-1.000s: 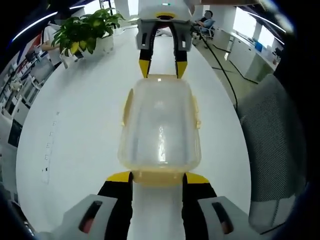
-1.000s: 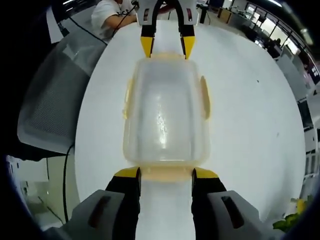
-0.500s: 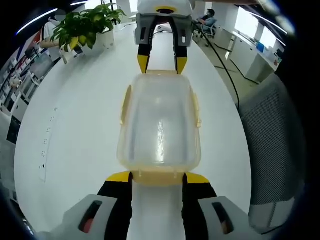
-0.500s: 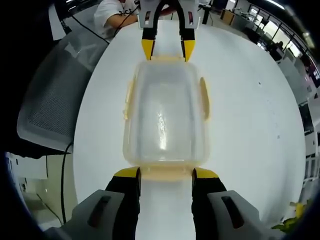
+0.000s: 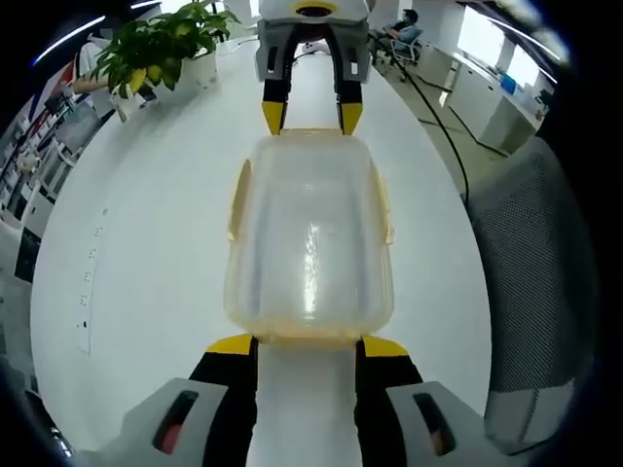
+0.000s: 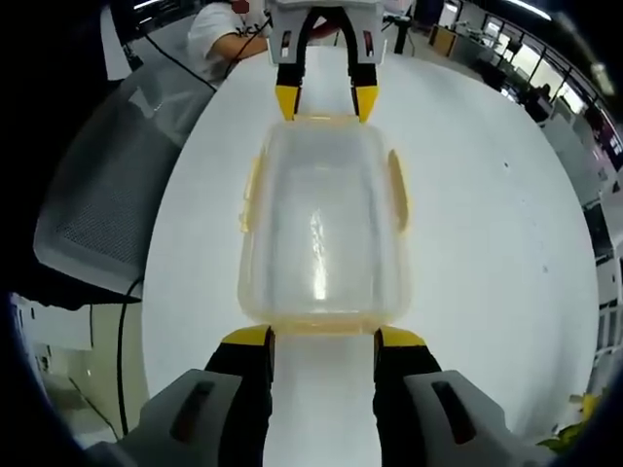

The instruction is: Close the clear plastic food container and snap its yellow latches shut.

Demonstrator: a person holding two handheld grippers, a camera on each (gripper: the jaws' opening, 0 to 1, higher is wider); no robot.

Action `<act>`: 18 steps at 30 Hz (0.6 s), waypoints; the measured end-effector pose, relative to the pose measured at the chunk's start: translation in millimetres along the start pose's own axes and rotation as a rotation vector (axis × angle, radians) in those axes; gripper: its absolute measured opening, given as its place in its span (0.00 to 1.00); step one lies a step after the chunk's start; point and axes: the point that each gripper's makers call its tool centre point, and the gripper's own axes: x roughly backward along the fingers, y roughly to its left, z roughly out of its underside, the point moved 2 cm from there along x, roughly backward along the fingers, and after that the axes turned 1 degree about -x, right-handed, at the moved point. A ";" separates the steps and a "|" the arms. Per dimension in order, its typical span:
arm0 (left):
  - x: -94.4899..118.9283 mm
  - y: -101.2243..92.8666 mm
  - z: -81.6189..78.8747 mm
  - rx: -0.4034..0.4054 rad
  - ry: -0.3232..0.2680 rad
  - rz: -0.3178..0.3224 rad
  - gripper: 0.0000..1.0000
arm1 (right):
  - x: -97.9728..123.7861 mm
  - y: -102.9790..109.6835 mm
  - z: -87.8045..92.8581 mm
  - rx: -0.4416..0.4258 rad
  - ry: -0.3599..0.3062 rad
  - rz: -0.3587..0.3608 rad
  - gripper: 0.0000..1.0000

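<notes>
The clear plastic food container (image 5: 310, 238) lies lengthwise on the white table (image 5: 146, 243), lid on, between the two grippers, which face each other across it. In the left gripper view the left gripper (image 5: 308, 344) rises from 6 o'clock, its yellow-tipped jaws spread wide and flanking the container's near end — whether they press the yellow latch there I cannot tell. At 12 o'clock the right gripper (image 5: 303, 115) meets the far end, jaws likewise apart, tips just at the rim. Yellow side latches (image 5: 237, 187) show at 9 and 3 o'clock along the long walls, standing slightly off the body. A potted plant (image 5: 156, 53) sits on the table toward 10 o'clock; a mesh chair (image 5: 531, 282) stands at 3 o'clock.

In the right gripper view the arrangement is mirrored: right gripper (image 6: 321, 339) at 6 o'clock, container (image 6: 324, 222) in the centre, left gripper (image 6: 325, 99) at 12 o'clock. A person in a white shirt (image 6: 224, 24) sits beyond the table at 11 o'clock.
</notes>
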 end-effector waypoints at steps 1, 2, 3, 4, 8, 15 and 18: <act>0.0 0.2 0.2 -0.003 0.001 -0.002 0.34 | 0.0 0.0 0.0 0.001 -0.003 0.000 0.38; 0.0 0.3 0.4 -0.004 0.001 -0.003 0.34 | 0.1 0.2 0.1 0.002 -0.006 0.001 0.38; 0.7 0.0 0.3 -0.002 0.000 -0.002 0.34 | 0.3 0.3 0.1 0.002 -0.010 0.004 0.38; 1.1 0.0 0.5 0.000 -0.002 0.000 0.34 | 0.5 0.6 0.2 -0.001 -0.012 0.006 0.38; 0.7 0.3 0.5 -0.009 0.003 -0.003 0.34 | 0.9 0.4 1.5 -0.010 -0.025 0.014 0.39; 0.0 0.1 2.9 0.028 -0.008 0.002 0.34 | 0.9 1.6 12.4 -0.025 -0.021 0.029 0.37; -0.2 0.8 10.8 0.063 -0.013 -0.006 0.34 | 4.9 2.8 15.2 -0.099 -0.059 0.039 0.39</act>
